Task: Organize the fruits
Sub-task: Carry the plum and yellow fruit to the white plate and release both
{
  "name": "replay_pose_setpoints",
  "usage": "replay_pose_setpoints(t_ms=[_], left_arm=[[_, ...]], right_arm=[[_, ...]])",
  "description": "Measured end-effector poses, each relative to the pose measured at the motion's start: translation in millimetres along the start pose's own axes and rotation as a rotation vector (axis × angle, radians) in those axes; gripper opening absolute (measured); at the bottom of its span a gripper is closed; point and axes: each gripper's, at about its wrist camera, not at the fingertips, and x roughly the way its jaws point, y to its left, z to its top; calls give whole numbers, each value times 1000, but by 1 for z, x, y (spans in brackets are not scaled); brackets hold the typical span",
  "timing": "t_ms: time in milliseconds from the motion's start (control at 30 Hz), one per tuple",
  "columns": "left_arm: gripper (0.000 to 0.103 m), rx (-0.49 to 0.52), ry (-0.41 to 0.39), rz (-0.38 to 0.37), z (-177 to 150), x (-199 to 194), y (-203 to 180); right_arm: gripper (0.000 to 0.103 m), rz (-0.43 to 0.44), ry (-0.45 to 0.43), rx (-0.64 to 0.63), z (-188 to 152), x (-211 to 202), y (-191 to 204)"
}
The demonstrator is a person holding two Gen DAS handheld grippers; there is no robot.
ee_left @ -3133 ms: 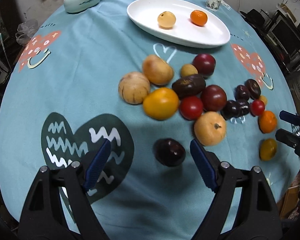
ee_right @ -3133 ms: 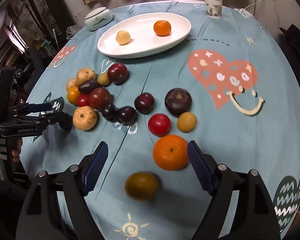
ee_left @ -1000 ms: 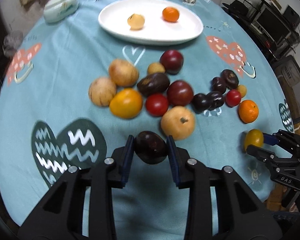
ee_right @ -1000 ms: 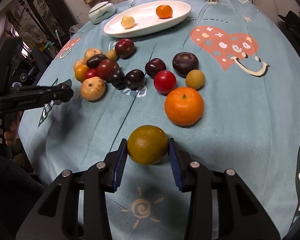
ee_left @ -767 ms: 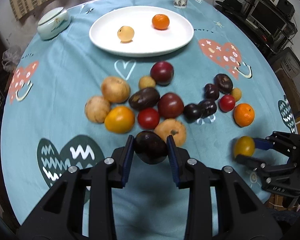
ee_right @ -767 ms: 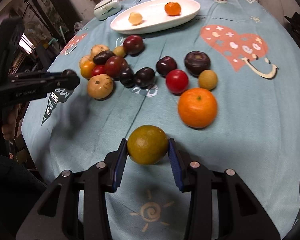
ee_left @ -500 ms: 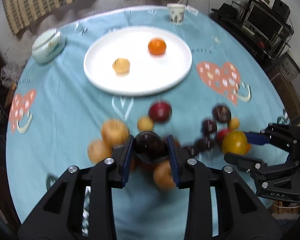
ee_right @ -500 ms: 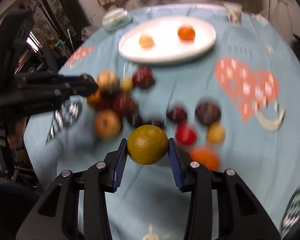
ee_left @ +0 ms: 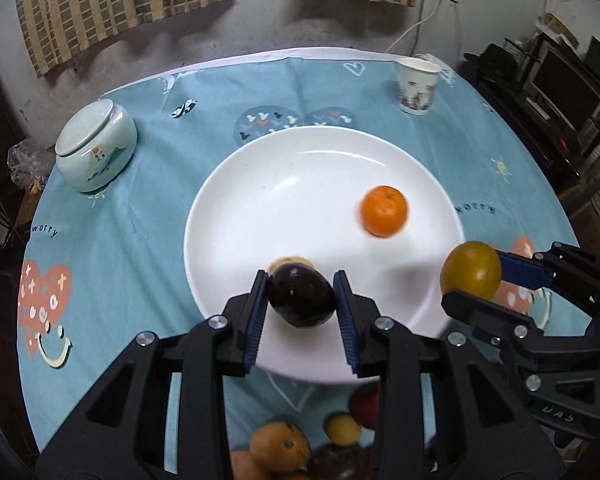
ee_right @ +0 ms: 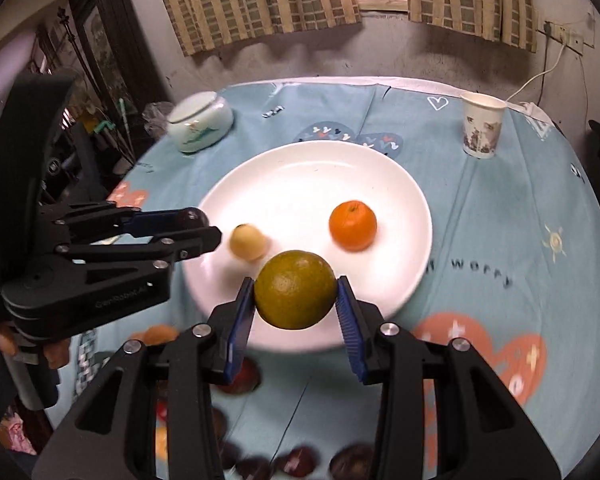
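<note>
**White plate below, fruit in both my grips**

Teal cloth (ee_left: pixel 140 208) reads "worry" twice. My left gripper (ee_left: pixel 301 300) pinches a dark plum (ee_left: pixel 302 300) over the white plate's (ee_left: pixel 300 184) near rim; my right gripper (ee_right: pixel 296 294) clamps a greenish-yellow citrus (ee_right: pixel 295 289) likewise. On the plate lie an orange (ee_right: pixel 353 225) and a pale fruit (ee_right: pixel 247 242), mostly hidden from my left camera. Only the right view shows fingers (ee_right: pixel 4 342) gripping the left handle.
</note>
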Motion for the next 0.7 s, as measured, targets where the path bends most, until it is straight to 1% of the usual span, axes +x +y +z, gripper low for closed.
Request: replay_pose_setpoints(t_ms=[133, 167, 200, 233, 267, 300, 367, 467, 533, 567, 633, 700], left_arm=[[34, -27, 35, 4, 10, 23, 12], [35, -34, 36, 2, 11, 25, 14], [49, -39, 44, -15, 14, 29, 15], [57, -43, 42, -10, 14, 30, 14], [63, -48, 27, 8, 15, 29, 14], [63, -47, 22, 7, 15, 28, 14], [63, -51, 25, -6, 15, 26, 15], [63, -72, 19, 1, 10, 17, 21], [68, -87, 4, 3, 1, 6, 27], [73, -94, -4, 5, -5, -1, 30], [74, -109, -19, -1, -24, -17, 38], [76, -139, -16, -2, -48, -31, 50]], right_arm=[[42, -42, 73, -22, 9, 36, -6], [42, -69, 87, -32, 10, 44, -6], [44, -95, 95, -51, 10, 49, -5], [47, -120, 104, -70, 11, 54, -5], [64, -133, 99, -75, 12, 55, -5], [68, -129, 84, -73, 12, 53, -6], [68, -121, 65, -66, 13, 45, -9], [67, -113, 45, -34, 8, 27, -18], [67, -108, 45, -4, -1, 12, -24], [68, -101, 47, 13, -10, 4, -26], [68, -70, 64, 29, -29, -9, -25], [68, -39, 104, -1, -54, -15, -10]])
